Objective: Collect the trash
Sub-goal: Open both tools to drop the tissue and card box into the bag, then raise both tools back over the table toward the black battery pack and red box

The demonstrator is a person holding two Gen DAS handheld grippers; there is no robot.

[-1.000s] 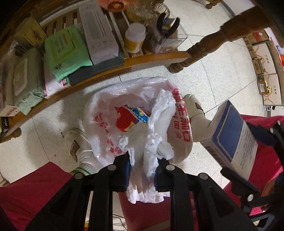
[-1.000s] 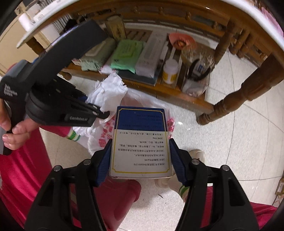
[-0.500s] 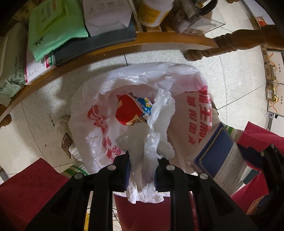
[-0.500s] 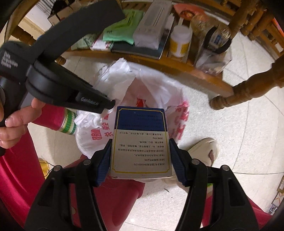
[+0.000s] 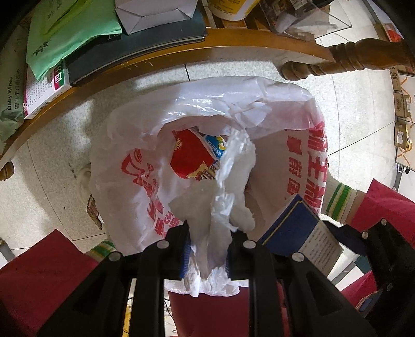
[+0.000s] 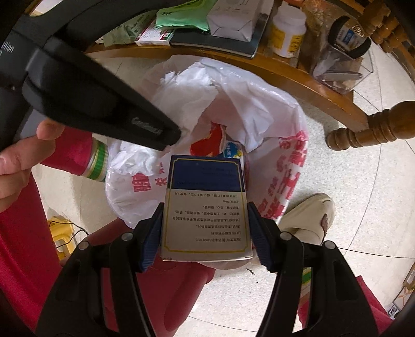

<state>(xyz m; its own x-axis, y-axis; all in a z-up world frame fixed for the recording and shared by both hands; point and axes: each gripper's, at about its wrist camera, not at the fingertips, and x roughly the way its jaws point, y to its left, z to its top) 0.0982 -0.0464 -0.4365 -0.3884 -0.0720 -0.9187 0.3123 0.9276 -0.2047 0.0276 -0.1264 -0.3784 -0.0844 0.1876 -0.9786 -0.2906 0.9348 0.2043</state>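
A white plastic bag (image 5: 285,109) with red print hangs open above the tiled floor, a red and blue wrapper (image 5: 192,158) lying inside it. My left gripper (image 5: 208,248) is shut on the bag's bunched rim (image 5: 223,212), holding the mouth up. In the right wrist view my right gripper (image 6: 205,228) is shut on a blue and white carton (image 6: 207,207), which hangs just over the bag's (image 6: 259,103) mouth. The same carton (image 5: 301,233) shows at the lower right of the left wrist view. The left gripper's black body (image 6: 103,109) crosses the right wrist view from the upper left.
A low wooden shelf (image 5: 155,59) just beyond the bag carries green wipe packs (image 5: 67,28), a white box (image 6: 233,18), a white jar (image 6: 288,31) and a clear container (image 6: 342,67). A turned table leg (image 6: 373,129) stands right. The person's red trouser legs (image 5: 39,272) and a shoe (image 6: 308,215) flank the bag.
Both grippers have sunk toward the floor. The bag fills more of both views, and the carton has come down over its mouth. Both grips are unchanged.
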